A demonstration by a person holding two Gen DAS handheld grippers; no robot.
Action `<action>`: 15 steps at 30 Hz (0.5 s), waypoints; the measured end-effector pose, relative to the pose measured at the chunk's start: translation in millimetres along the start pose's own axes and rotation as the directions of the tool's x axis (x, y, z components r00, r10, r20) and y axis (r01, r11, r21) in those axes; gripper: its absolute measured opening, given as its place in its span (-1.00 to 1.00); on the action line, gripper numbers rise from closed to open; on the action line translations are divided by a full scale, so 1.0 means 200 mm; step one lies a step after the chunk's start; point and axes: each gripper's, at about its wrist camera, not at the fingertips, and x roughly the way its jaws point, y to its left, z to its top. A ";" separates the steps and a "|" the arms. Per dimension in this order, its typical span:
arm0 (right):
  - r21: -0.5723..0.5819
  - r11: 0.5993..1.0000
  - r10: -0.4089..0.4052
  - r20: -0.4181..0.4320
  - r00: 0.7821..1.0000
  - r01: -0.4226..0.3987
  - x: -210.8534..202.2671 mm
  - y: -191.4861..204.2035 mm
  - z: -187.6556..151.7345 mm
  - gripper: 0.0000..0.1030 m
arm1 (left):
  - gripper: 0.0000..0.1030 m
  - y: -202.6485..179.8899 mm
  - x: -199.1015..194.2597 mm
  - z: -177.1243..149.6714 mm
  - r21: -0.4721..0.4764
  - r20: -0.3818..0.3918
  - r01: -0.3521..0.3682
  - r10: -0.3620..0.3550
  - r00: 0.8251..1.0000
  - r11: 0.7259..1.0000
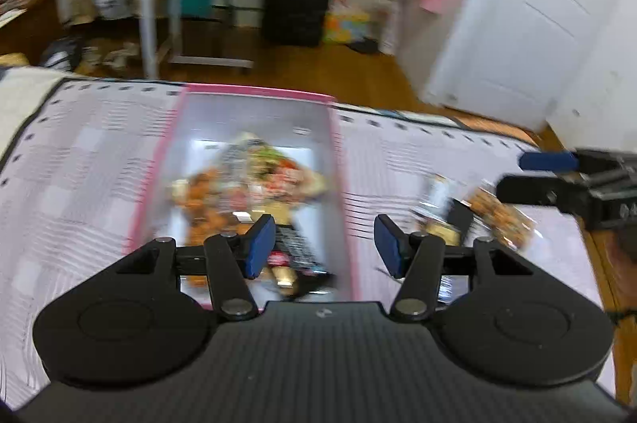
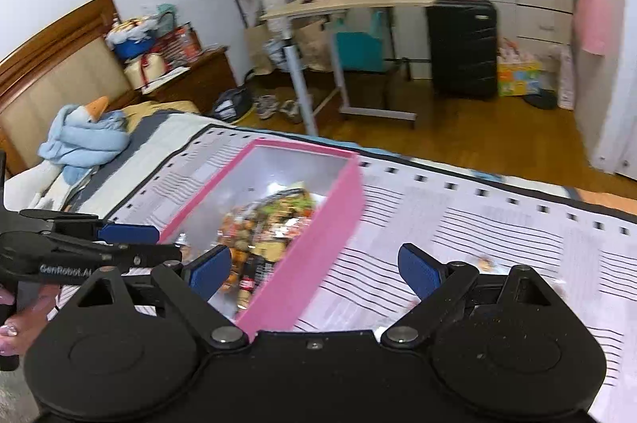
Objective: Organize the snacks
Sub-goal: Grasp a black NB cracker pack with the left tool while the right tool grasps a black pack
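A pink box (image 1: 338, 160) (image 2: 318, 263) lies on the patterned mat and holds several snack packets (image 1: 254, 184) (image 2: 266, 228). My left gripper (image 1: 324, 249) is open and empty, hovering over the box's near right corner; it also shows in the right wrist view (image 2: 131, 243). Loose snack packets (image 1: 477, 212) lie on the mat right of the box. My right gripper (image 2: 314, 269) is open and empty above the box's right wall; in the left wrist view it (image 1: 533, 172) hangs over the loose packets. A small snack (image 2: 485, 263) lies on the mat by its right finger.
The patterned mat (image 1: 79, 164) (image 2: 517, 224) covers a bed. A blue plush toy (image 2: 83, 136) lies at the bed's head. Beyond the bed stand a rolling table (image 2: 350, 4), a black suitcase (image 2: 464, 44), a nightstand (image 2: 191, 72) and a white door (image 1: 517, 24).
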 end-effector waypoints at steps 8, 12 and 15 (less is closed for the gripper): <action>0.010 0.975 -0.221 0.022 0.975 0.221 -0.07 -0.26 -0.12 0.73 | 0.03 -0.43 0.20 -0.07 0.196 -0.017 0.077 -0.075 0.997 0.978; 0.130 0.973 -0.189 -0.038 0.981 0.193 -0.01 -0.47 -0.18 0.60 | 0.03 -0.54 0.38 -0.12 0.192 -0.045 0.113 -0.107 0.993 0.975; 0.194 0.966 -0.160 -0.071 0.985 0.171 0.08 -0.56 -0.26 0.43 | 0.03 -0.56 0.51 -0.18 0.153 -0.070 0.113 -0.103 0.992 0.982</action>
